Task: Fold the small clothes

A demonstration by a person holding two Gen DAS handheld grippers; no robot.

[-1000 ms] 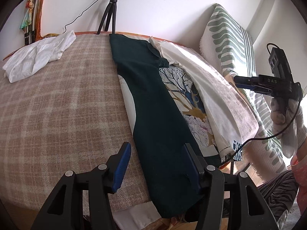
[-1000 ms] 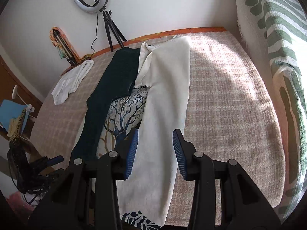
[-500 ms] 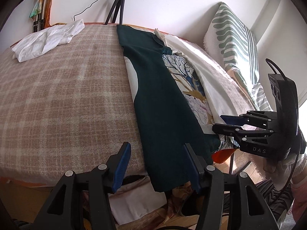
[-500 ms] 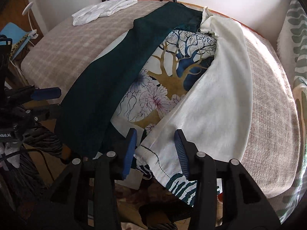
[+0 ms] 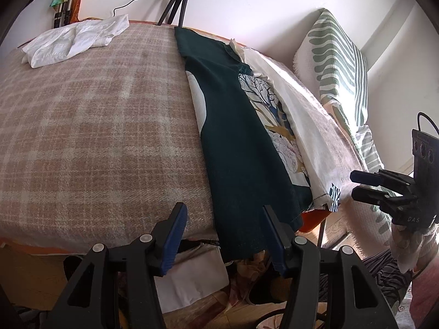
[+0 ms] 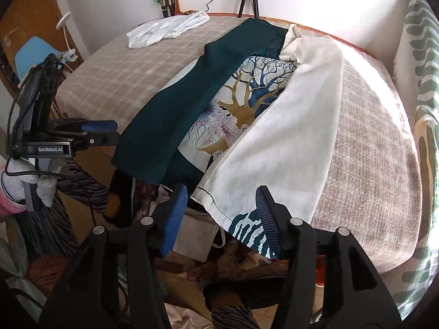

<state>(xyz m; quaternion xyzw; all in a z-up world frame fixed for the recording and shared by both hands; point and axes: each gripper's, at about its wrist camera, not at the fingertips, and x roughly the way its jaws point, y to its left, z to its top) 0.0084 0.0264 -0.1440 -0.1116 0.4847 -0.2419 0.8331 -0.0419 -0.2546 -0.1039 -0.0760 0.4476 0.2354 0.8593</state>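
Note:
A garment lies lengthwise on the bed with both sides folded in: a dark green flap on the left, a cream flap on the right, and a tree print showing between them. Its hem hangs over the bed's near edge. My left gripper is open, its jaws on either side of the green flap's hem, touching nothing. My right gripper is open around the cream flap's hem corner. Each gripper shows in the other's view, the right and the left.
The bed has a beige plaid cover. A crumpled white garment lies at its far left corner. A green-patterned cushion leans on the right wall. A tripod stands behind the bed. Clutter sits on the floor under the near edge.
Both grippers have drawn back and down from over the bed to its near edge, level with the garment's hanging hem. The garment has not moved.

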